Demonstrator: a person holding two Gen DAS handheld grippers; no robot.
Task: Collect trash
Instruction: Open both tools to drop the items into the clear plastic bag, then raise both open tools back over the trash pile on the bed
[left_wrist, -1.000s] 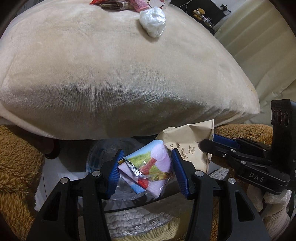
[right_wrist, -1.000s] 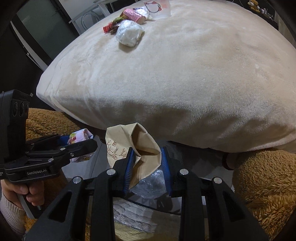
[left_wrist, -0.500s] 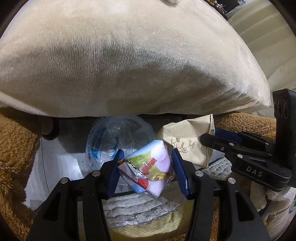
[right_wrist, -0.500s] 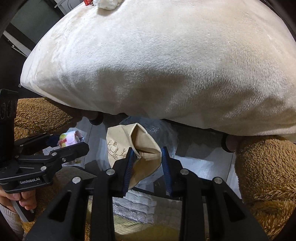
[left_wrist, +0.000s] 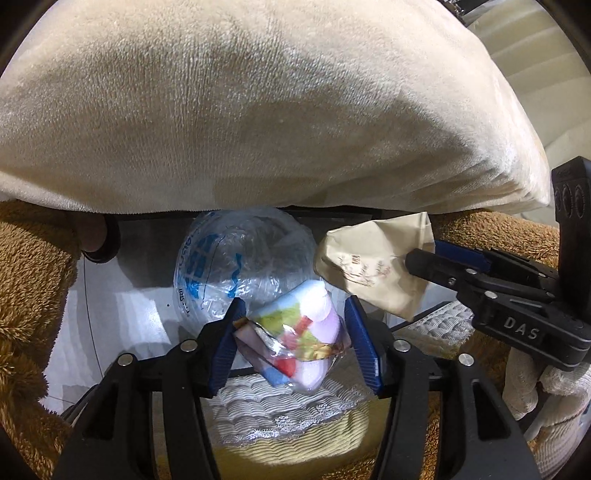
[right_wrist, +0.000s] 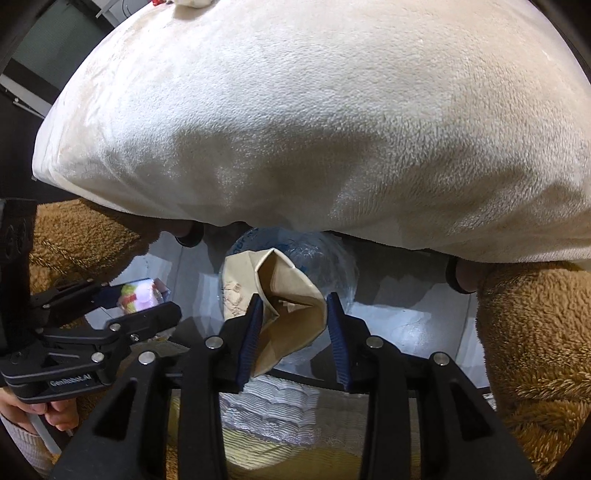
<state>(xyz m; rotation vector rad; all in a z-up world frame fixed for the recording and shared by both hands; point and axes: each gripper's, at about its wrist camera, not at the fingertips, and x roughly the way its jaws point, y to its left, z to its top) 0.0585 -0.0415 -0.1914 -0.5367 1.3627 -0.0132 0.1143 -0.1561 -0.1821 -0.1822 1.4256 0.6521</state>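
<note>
My left gripper (left_wrist: 295, 332) points steeply down over a clear plastic bag with blue print (left_wrist: 240, 266) on the pale floor. A colourful snack wrapper (left_wrist: 291, 339) sits between its blue pads. The jaws are opening, and the wrapper looks blurred and tilted with a slit at the right pad. My right gripper (right_wrist: 293, 321) hangs beside it over the same plastic bag (right_wrist: 332, 266). Its jaws are opening around a crumpled tan paper bag (right_wrist: 280, 295), whose right edge barely clears the pad. Each gripper shows in the other's view: the right gripper (left_wrist: 424, 254), the left gripper (right_wrist: 144, 295).
A big cream plush cushion (left_wrist: 258, 110) overhangs the plastic bag from above. Brown fuzzy fabric (right_wrist: 535, 332) flanks both sides. A white quilted, lace-edged cloth (left_wrist: 277, 406) lies just below the fingers. A hand (right_wrist: 40, 410) holds the left gripper's handle.
Both grippers sank towards the plastic bag and tipped further down, so the cushion top left view. Both pairs of jaws widened slightly; the wrapper slipped lower between the left pads.
</note>
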